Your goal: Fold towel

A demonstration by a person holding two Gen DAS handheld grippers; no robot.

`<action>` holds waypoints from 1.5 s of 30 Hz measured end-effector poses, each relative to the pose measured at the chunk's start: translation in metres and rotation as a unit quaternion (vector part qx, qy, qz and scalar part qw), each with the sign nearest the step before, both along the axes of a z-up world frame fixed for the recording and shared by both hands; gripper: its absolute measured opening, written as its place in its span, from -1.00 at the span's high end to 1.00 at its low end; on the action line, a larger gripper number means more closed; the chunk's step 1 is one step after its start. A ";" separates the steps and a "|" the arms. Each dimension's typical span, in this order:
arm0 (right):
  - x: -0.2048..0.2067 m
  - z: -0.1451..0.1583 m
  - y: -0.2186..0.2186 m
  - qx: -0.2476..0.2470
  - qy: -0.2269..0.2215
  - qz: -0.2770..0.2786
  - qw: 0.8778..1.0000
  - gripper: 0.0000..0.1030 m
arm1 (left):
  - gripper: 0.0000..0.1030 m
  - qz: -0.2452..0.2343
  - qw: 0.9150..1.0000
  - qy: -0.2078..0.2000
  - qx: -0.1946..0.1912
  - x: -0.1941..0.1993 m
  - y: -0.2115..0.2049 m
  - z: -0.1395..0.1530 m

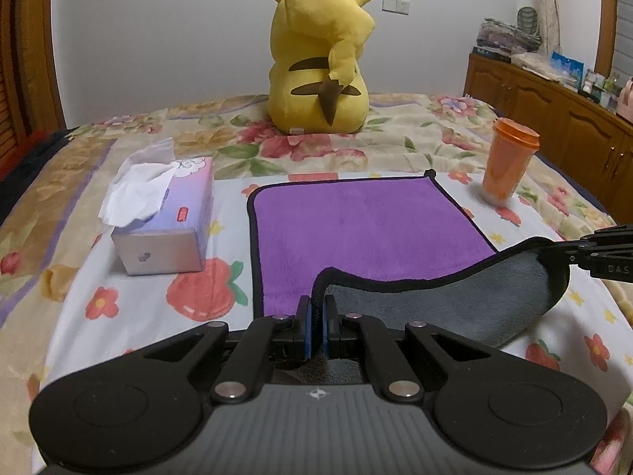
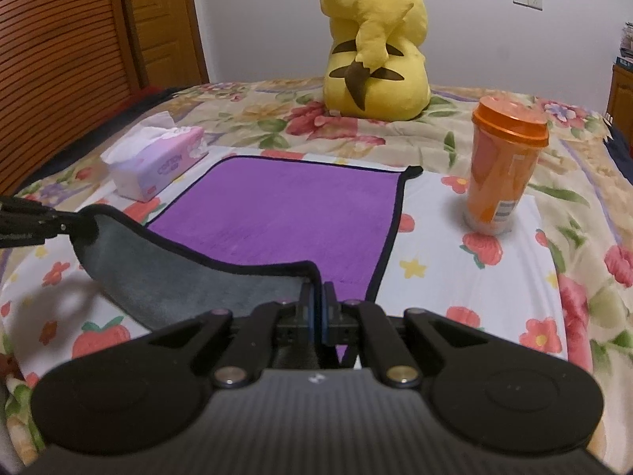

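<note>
Bedroom setup, floral bedspread [image 1: 356,146] doing the job of a work surface. Left hand-held gripper [image 1: 315,310] was pinched tight on the near-left corner of the purple towel [image 1: 356,229], and the right hand-held gripper [image 2: 316,308] was clamped the same way on the near-right corner, so the near hem was up off the bed with the grey underside [image 2: 178,277] showing and sagging a bit between them. The far half was lying flat on the bed. To do this fold well I'd say keep both corners level and a bit taut so the hem doesn't droop, carry them forward together, and land them right on the far corners. A tissue box [image 1: 162,221] sat just left of the towel and an orange cup [image 2: 502,174] just right, so probably don't swing wide. Pikachu plush [image 1: 320,59] was well behind.
</note>
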State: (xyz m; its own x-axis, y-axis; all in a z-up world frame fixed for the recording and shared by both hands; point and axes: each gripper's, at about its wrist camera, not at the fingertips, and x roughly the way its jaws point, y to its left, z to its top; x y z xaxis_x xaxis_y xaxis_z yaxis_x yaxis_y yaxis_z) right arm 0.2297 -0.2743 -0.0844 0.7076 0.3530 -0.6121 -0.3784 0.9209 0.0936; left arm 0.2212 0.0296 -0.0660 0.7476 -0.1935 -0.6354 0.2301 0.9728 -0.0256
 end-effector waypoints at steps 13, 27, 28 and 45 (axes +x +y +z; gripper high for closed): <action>0.008 0.003 0.002 -0.007 -0.025 0.006 1.000 0.92 | 0.85 -0.014 1.000 -0.010 -0.012 0.017 -0.002 0.008; 0.007 0.029 0.000 0.002 -0.083 0.003 0.997 0.92 | 0.85 -0.013 0.999 -0.044 0.004 0.033 -0.003 0.023; 0.008 0.029 0.001 0.000 -0.085 0.003 0.996 0.92 | 0.84 -0.012 0.999 -0.044 0.002 0.034 -0.002 0.024; 0.036 0.043 0.006 -0.022 -0.130 -0.006 0.991 0.92 | 0.84 -0.002 0.996 -0.088 0.013 0.066 -0.007 0.047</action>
State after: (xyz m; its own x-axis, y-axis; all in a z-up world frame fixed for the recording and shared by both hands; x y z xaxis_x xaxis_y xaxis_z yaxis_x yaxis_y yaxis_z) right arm 0.2659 -0.2682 -0.0415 0.8478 0.3199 -0.4231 -0.3729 0.9267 -0.0465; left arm 0.2867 0.0226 -0.0187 0.8475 -0.1819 -0.4987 0.2321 0.9719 0.0399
